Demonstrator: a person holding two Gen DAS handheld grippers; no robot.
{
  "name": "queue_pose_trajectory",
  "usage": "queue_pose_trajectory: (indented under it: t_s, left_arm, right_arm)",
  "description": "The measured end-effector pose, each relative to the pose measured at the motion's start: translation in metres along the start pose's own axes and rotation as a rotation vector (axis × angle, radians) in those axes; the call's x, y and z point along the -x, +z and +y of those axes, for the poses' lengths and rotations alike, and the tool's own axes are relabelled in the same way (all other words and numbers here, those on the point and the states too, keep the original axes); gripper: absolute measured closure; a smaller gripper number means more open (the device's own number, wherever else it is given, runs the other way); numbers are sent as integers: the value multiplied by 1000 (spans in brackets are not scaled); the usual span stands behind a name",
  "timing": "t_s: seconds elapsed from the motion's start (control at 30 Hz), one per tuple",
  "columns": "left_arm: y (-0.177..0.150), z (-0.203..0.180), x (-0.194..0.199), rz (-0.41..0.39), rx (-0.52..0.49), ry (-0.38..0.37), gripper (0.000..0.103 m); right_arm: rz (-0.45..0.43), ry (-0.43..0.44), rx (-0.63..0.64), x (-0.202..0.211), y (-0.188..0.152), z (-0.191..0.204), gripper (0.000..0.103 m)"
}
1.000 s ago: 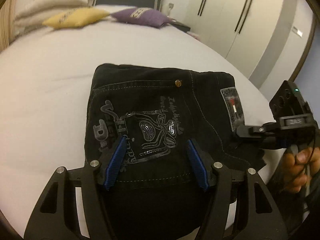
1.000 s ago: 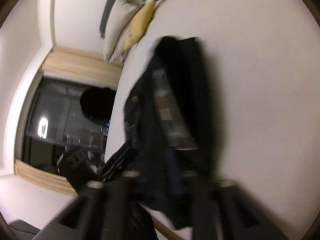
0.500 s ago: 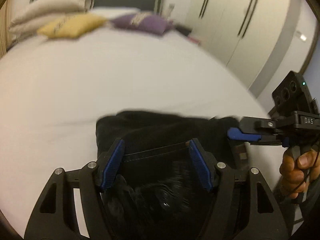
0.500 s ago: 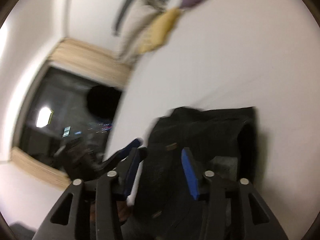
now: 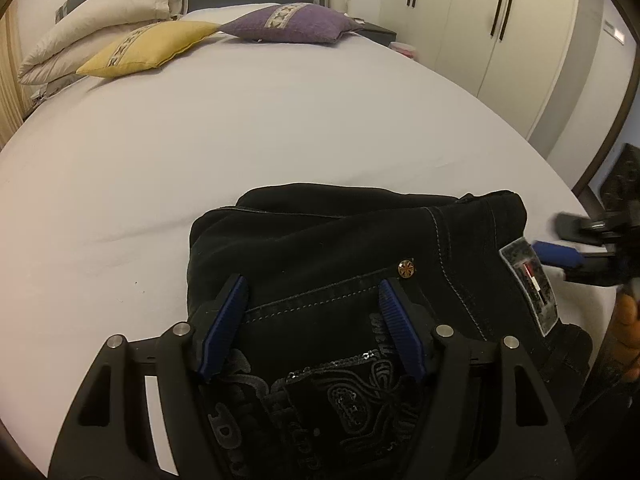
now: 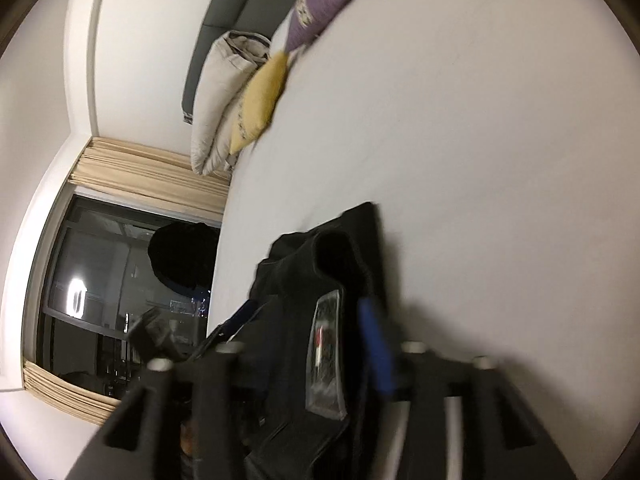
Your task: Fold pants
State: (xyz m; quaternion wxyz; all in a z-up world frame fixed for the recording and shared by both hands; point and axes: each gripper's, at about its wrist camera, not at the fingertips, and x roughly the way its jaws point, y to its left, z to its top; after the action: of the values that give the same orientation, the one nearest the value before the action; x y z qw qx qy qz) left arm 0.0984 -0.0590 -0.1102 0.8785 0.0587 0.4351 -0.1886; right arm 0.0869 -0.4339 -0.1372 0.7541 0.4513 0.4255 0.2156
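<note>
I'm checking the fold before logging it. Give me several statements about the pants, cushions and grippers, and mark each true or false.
1. The black denim pants lie folded in a compact bundle on the white bed sheet. True.
2. The yellow cushion lies on top of the pants. False: it sits far off, by the headboard.
3. The left gripper is open, its blue pads either side of a pocket seam. True.
4. The purple cushion is on the floor. False: it lies on the bed.
</note>
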Motion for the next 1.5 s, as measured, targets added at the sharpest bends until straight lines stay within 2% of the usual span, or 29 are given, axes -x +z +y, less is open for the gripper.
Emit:
queue_pose_trajectory:
  t_s: [0.07,0.2,0.27,0.37,0.43,0.53,0.67,0.87,0.97,1.0,1.03,1.07,1.1,1.17,1.33,1.43,1.5]
  left_arm:
    - [1,0,2,1,3,0,36]
    - [3,4,20,-1,21,2,35]
    - [2,11,34,3,34,22,34]
    - [-5,30,55,-7,83,42,26]
    - [-13,50,69,-23,135,58,18]
    - [-28,83,76,1,199,77,16]
    - [-44,107,62,76,261,12,16]
    - [-47,96,43,155,267,-180,16]
    - [-47,87,35,182,236,-193,17]
    - [-47,86,34,180,237,-208,21]
    - [-46,86,34,181,240,-226,33]
    - [-45,86,33,187,248,-254,40]
    - [-43,85,33,194,245,-246,43]
    - [-39,82,32,206,227,-231,47]
    - [-33,71,42,192,191,-230,74]
    - [-28,67,53,168,178,-217,80]
    - [-20,66,65,143,174,-210,81]
  right_arm:
    - [12,-31,9,3,-5,9,37]
    - [43,-127,80,5,-15,20,33]
    - [55,-140,92,6,-18,19,27]
    - [81,-186,82,1,-21,12,26]
    - [98,-184,65,-2,-24,7,26]
    - [141,-160,67,-12,-29,6,26]
    - [174,-155,97,-28,-32,8,26]
    - [179,-115,67,-33,-28,3,27]
    - [184,-115,58,-32,-28,0,33]
    - [184,-121,58,-33,-28,0,35]
    - [186,-131,61,-33,-28,0,39]
    - [186,-136,57,-34,-28,0,43]
    - [188,-149,59,-35,-28,1,45]
    - [191,-186,73,-36,-28,4,61]
    - [172,-274,202,-37,-33,27,76]
    - [144,-312,299,-32,-35,50,81]
    - [118,-307,348,-25,-33,65,82]
